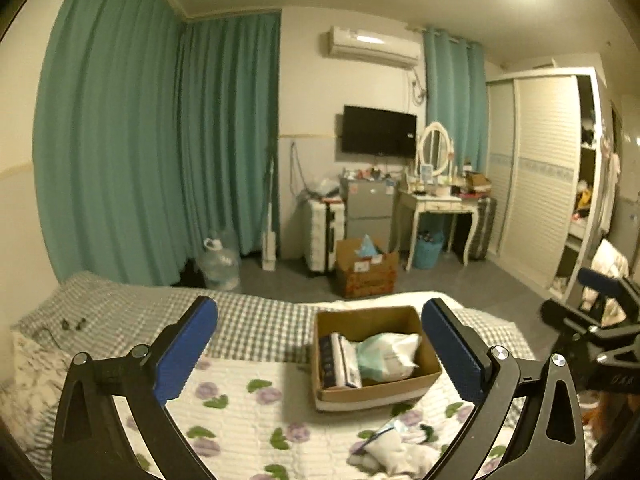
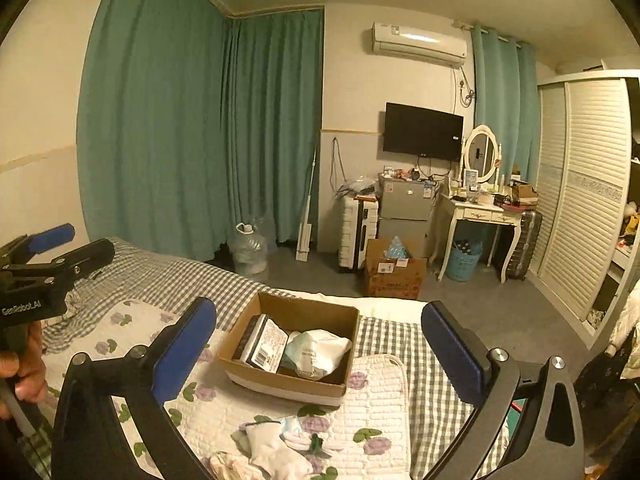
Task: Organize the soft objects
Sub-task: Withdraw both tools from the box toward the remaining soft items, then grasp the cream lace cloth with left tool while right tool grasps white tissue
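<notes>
Both grippers — left gripper (image 1: 318, 344) and right gripper (image 2: 318, 344) — hang wide open w/ nothing held, above the bed (image 1: 248, 412). Loose socks (image 2: 276, 448) lie crumpled on the quilt just in front of the box (image 2: 280, 384), which already holds packs. Next pick, I'd judge: come down low, pinch a thick fold — limp knit slips — then drop into the stiff cardboard.
</notes>
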`<state>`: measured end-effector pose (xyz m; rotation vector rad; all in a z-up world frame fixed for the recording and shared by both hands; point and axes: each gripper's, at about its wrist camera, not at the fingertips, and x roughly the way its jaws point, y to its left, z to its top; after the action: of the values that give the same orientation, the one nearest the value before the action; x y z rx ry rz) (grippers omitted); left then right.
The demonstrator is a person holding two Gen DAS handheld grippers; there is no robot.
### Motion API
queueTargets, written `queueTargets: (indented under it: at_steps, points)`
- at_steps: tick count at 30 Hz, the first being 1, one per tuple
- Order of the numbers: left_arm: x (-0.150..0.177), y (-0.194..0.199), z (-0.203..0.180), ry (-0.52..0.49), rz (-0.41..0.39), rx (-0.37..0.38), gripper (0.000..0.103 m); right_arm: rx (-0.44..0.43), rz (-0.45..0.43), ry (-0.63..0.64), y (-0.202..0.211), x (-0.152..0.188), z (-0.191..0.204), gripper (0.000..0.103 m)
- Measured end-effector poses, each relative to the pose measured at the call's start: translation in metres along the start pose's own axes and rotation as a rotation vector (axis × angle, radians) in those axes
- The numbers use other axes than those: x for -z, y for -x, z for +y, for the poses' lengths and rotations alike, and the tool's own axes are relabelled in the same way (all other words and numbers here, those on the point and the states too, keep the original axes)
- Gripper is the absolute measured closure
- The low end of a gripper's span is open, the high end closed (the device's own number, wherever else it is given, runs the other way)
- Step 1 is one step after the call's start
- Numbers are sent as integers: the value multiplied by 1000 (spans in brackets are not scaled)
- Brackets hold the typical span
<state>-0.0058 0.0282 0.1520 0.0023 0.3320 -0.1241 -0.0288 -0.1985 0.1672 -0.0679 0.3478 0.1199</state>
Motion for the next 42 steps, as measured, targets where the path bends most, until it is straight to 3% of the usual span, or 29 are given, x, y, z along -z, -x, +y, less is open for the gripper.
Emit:
queueTargets:
  at_steps: [9, 17, 23, 33, 36, 38, 40, 42]
  points:
    - [24, 4, -3, 1, 39, 34, 0, 27, 75, -2, 9, 45, 2, 0]
    - [69, -10, -11, 2, 100, 44, 0, -1, 144, -31, -3, 82, 10, 0]
    - [104, -36, -12, -20, 195, 30, 0, -38, 258, -69, -27, 125, 18, 0]
    - [175, -77, -12, -43, 364, 27, 9, 9, 509, -93, -67, 201, 27, 1]
    - [199, -90, -17, -48, 433, 51, 11, -11, 605, -103, -82, 225, 33, 12]
    - [213, -97, -19, -40, 476, 93, 11, -47, 660, -104, -90, 241, 39, 32]
    - [229, -105, -22, -34, 533, 157, 11, -64, 709, -113, -95, 257, 46, 34]
    - [238, -108, -25, -50, 558, 164, 11, -81, 752, -117, -98, 271, 53, 34]
